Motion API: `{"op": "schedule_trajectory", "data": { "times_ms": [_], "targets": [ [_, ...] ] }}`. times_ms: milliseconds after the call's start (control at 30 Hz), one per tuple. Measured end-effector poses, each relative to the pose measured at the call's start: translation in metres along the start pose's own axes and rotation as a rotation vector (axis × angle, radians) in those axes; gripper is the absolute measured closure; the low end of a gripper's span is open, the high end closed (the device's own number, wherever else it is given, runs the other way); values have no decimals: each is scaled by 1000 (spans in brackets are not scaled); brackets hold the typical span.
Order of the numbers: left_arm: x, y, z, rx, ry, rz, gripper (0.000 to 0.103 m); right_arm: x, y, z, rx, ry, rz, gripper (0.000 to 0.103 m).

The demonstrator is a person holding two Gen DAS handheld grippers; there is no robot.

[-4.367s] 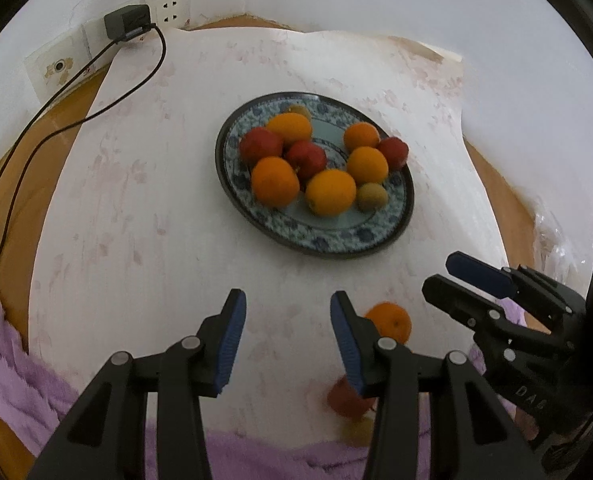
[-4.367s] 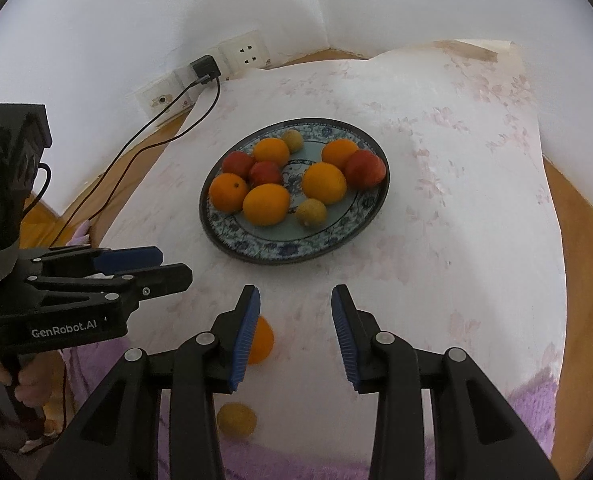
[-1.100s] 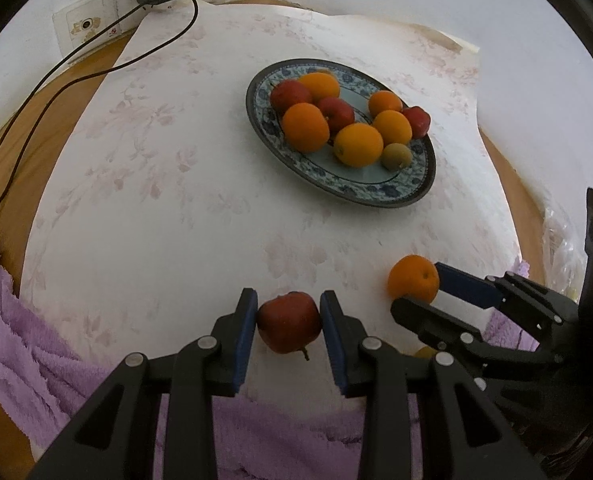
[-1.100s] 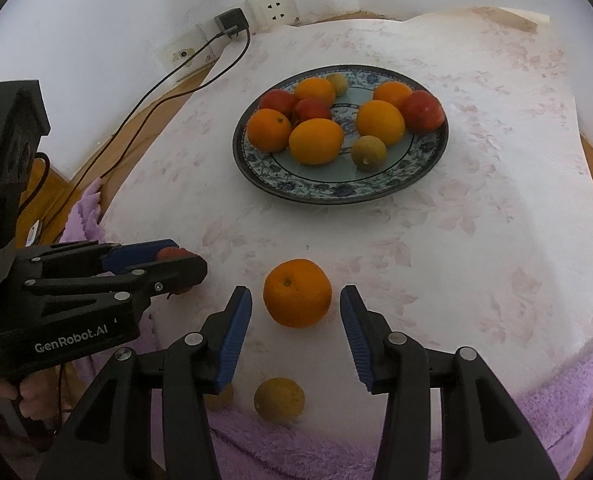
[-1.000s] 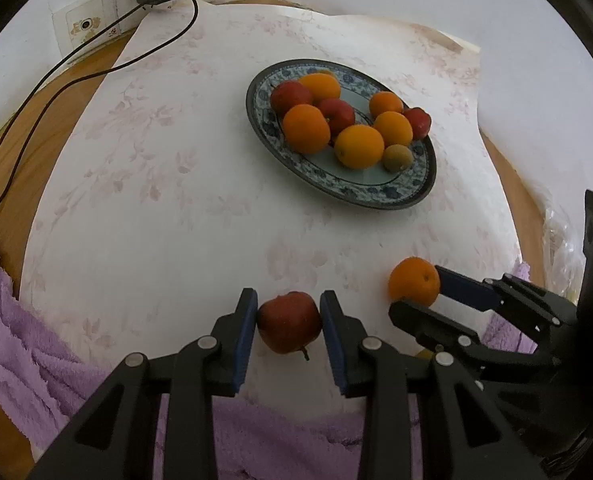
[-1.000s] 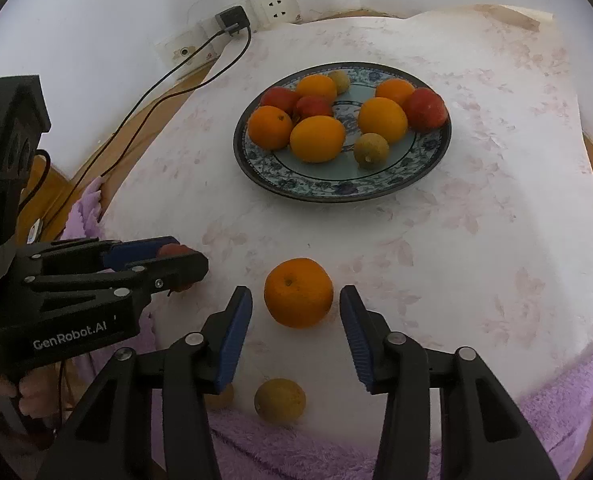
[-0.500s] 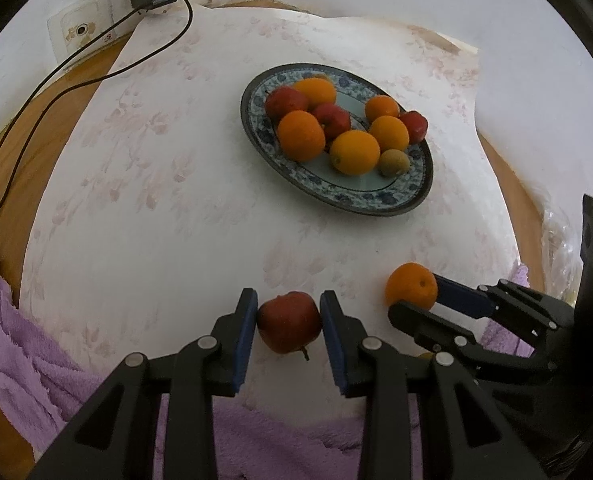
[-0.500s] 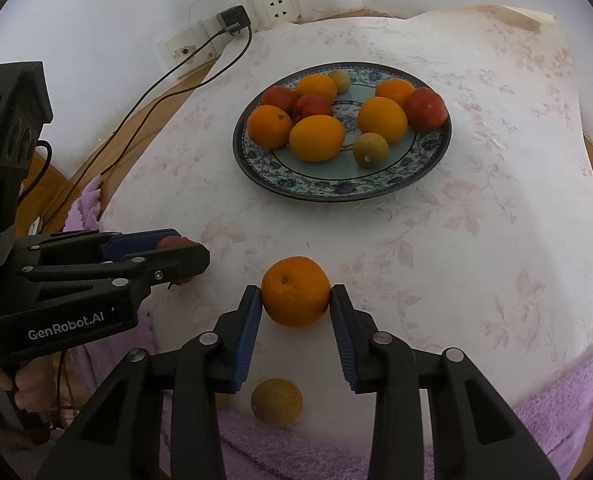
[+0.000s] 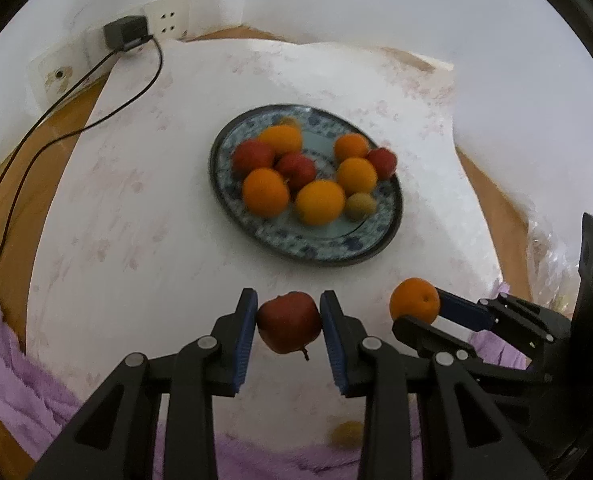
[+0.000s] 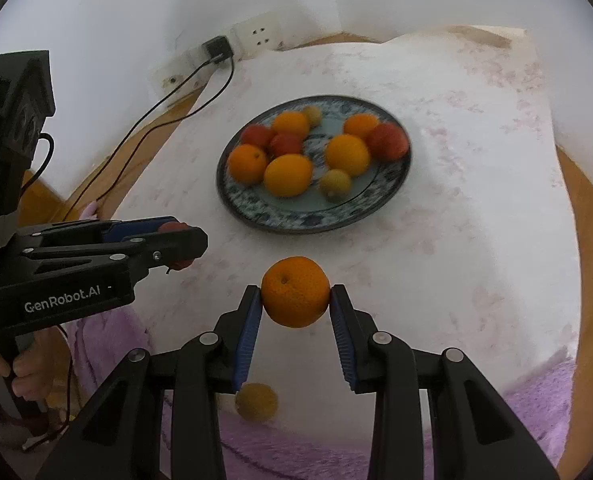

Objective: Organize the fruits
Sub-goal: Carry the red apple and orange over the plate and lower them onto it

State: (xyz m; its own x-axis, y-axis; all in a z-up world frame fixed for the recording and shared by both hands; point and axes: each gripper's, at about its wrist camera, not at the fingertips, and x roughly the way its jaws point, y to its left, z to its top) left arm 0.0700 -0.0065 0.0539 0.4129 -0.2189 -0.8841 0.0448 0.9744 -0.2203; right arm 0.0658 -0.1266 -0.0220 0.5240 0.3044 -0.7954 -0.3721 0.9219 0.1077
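My left gripper [image 9: 288, 320] is shut on a dark red apple [image 9: 289, 322], held above the white cloth. To its right, my right gripper [image 10: 295, 300] is shut on an orange [image 10: 295, 291], also lifted off the cloth; that orange [image 9: 414, 301] shows in the left wrist view too. Farther back sits a blue patterned plate [image 9: 376, 242] with several oranges, red apples and small yellow-green fruits. The same plate [image 10: 308, 216] appears in the right wrist view. A small yellow fruit [image 10: 256, 402] lies near the cloth's front edge, below my right gripper.
A white flowered cloth [image 9: 136, 220] covers the wooden table [image 9: 24, 168]. Purple towel [image 9: 20, 392] hangs along the front edge. A black charger [image 9: 122, 32] sits in a wall socket at the back left, its cable trailing over the table. A hand [image 10: 24, 380] holds the left gripper.
The right gripper closed on the orange. Both grippers then rose with their fruit, so the plate now looks farther away and the view tilts up toward the wall.
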Motion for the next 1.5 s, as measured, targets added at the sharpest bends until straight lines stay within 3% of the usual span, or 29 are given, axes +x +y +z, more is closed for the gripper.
{"op": "schedule_trajectory", "data": {
  "times_ms": [667,1500],
  "targets": [
    [29,-12,36,37,-6,-24,69,1,-40,40,53,-62,-49,67],
    [58,-17,46,115,4,-51,69,35,-45,65,24,-47,-70,67]
  ]
}}
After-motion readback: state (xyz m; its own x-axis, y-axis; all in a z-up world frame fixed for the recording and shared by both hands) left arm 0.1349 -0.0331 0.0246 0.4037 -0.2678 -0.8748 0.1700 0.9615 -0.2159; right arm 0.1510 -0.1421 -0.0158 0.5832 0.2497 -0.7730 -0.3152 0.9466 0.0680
